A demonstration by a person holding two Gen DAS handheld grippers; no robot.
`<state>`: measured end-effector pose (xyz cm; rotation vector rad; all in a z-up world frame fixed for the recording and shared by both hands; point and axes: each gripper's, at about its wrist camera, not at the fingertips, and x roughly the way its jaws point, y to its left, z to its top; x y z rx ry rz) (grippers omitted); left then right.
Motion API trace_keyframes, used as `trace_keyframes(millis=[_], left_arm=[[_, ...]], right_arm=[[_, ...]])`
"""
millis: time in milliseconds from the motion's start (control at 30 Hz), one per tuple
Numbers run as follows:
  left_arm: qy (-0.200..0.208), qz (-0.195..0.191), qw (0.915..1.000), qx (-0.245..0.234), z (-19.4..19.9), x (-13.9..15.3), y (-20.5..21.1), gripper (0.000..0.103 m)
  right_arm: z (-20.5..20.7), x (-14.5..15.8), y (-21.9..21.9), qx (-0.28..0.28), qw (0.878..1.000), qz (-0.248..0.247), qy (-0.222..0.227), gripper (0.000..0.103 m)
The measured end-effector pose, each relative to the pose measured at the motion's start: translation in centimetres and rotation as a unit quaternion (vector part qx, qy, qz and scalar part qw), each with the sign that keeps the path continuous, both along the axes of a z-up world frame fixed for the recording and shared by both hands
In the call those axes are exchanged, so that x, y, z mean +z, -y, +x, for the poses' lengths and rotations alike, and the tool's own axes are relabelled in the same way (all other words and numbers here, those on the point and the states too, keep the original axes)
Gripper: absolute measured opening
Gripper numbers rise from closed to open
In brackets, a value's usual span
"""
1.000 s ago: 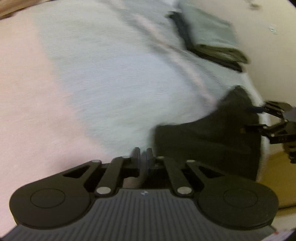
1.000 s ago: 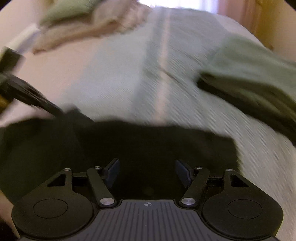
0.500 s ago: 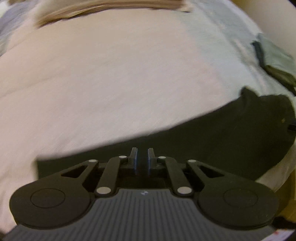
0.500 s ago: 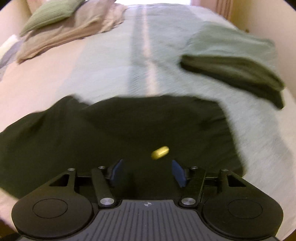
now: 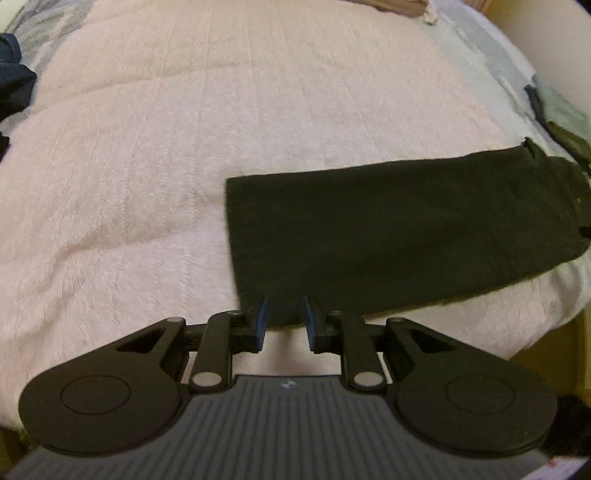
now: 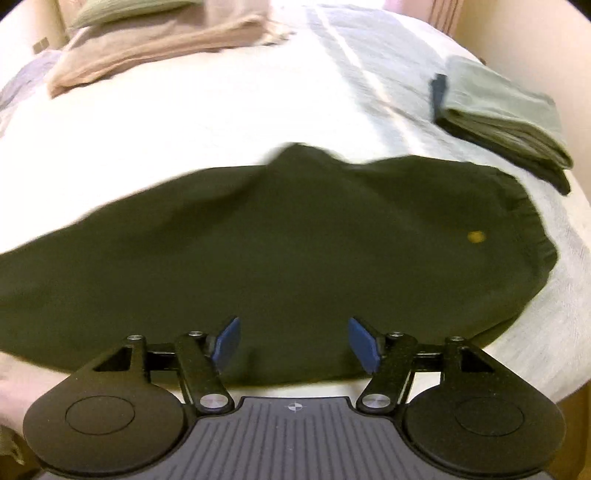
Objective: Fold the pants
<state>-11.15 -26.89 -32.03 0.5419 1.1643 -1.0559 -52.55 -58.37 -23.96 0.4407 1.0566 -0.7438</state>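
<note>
Currently, left gripper [image 5: 283,322]: black two-finger tool with blue pads, jaws opening with a narrow gap; the near hem corner of the pants is seen between the fingers, not pinched by the pads.
Right gripper [image 6: 294,343]: same make, blue pads [image 6: 364,345] spread wide and opening; dark cloth lies below the gap, and nothing is clamped.
Task item: dark olive-black fabric pants [image 5: 399,236], laid flat and lengthwise along the near edge of the bed; the hem end is seen at the left gripper, the gathered waistband end [image 6: 532,221] at the far right in the right wrist view. A small yellow mark [image 6: 475,236] is seen near the waistband.
Surface: a bed covered by a pale pink fluffy blanket [image 5: 184,166], with a pale grey-green striped bedspread [image 6: 369,55] on the right side.
Nearby on the right: a folded stack of grey-green and dark garments [image 6: 502,118], just beyond the waistband, apart from the pants.
Far end: tan and green pillows or folded bedding [image 6: 155,40], well apart from the pants.
Left edge: a dark blue bundle of cloth [image 5: 14,85], partly cut off by the frame.
Room: a cream wall [image 5: 546,33] is seen beside the bed on the right.
Obstructions: each gripper's black body hides the nearest strip of bed.
</note>
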Motion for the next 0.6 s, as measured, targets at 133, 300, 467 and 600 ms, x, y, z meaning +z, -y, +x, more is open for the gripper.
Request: trace_keyframes(millis=[133, 300, 467, 600], left_arm=[[-0.009, -0.031, 0.9993, -0.02, 3.4, -1.4, 0.3, 0.018], [-0.017, -0.064, 0.9967, -0.047, 6.5, -3.2, 4.4, 0.02], [-0.035, -0.055, 0.9956, -0.068, 8.3, -6.0, 7.9, 0.02], [-0.031, -0.031, 0.9932, -0.108, 8.1, -6.3, 8.6, 0.018]], right_arm=[[4.8, -0.1, -7.6, 0.015, 0.999, 0.029, 0.015, 0.064], [9.4, -1.4, -13.6, 0.069, 0.996, 0.05, 0.022, 0.064], [12.9, -3.6, -15.9, 0.089, 0.992, 0.077, 0.045, 0.064], [16.1, -5.7, -17.6, 0.144, 0.987, 0.065, 0.038, 0.064]])
